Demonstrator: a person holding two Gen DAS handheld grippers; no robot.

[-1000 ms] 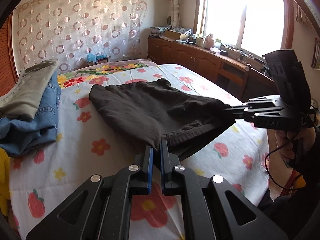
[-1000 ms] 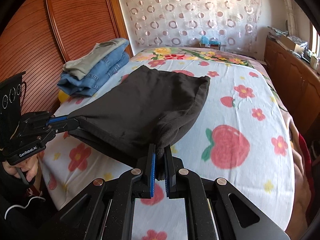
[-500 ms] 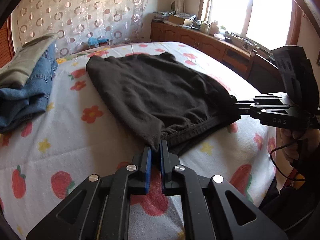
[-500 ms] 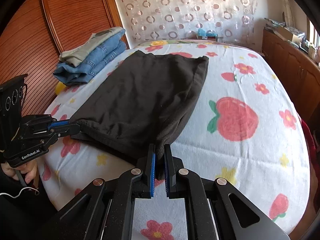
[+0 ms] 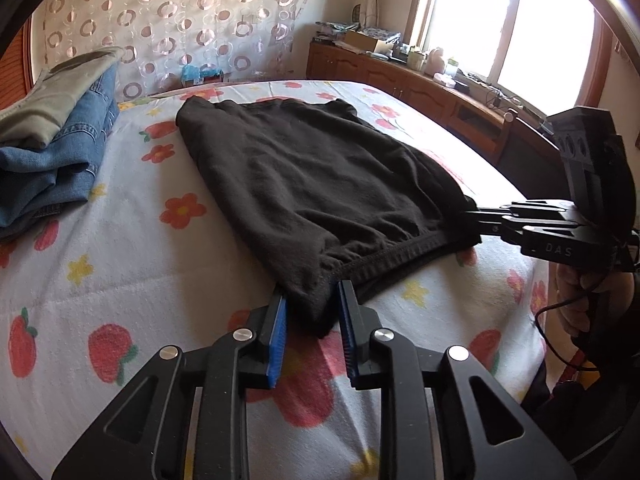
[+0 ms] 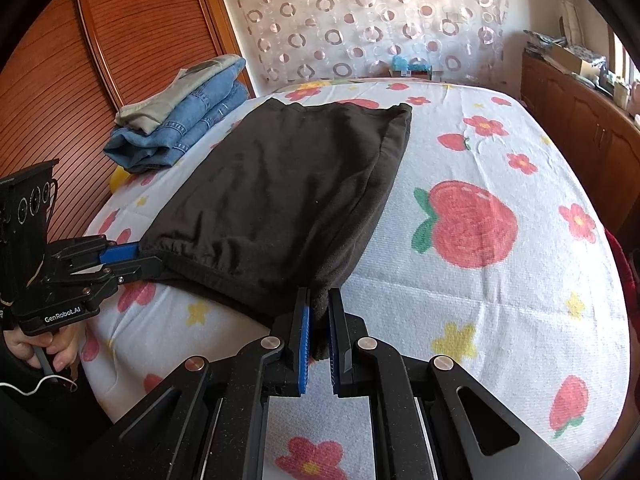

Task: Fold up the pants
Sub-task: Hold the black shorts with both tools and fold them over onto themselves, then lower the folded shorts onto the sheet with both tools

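Pants (image 5: 320, 184), black and folded into a flat stack, lie on the bed, and we see them from both wrist views with our fingers at the two near corners. Our left gripper (image 5: 310, 320) has its fingers spread apart, the blue pads standing on either side of the near left corner of the cloth without pinching it; that corner droops loose between them. Our right gripper (image 6: 318, 332) has its fingers close together with the near right corner of the pants (image 6: 288, 184) between the blue pads, though a thin gap shows on each side, so we cannot tell whether the cloth is truly clamped. From the left view the right gripper (image 5: 476, 220) reaches in from the side with its tips at the waistband corner; from the right view the left gripper (image 6: 136, 258) comes in low at the opposite corner. The elastic waistband runs along the near edge between the two grippers, and the folded legs stretch away toward the far side. The bed (image 5: 120, 264) carries a white sheet printed with red flowers, strawberries and yellow stars. Beyond the pants, near the wooden wardrobe (image 6: 120, 60), sits a pile of folded jeans (image 5: 60, 140) with a pale garment on top. A curtain with ring patterns (image 6: 360, 20) hangs behind.
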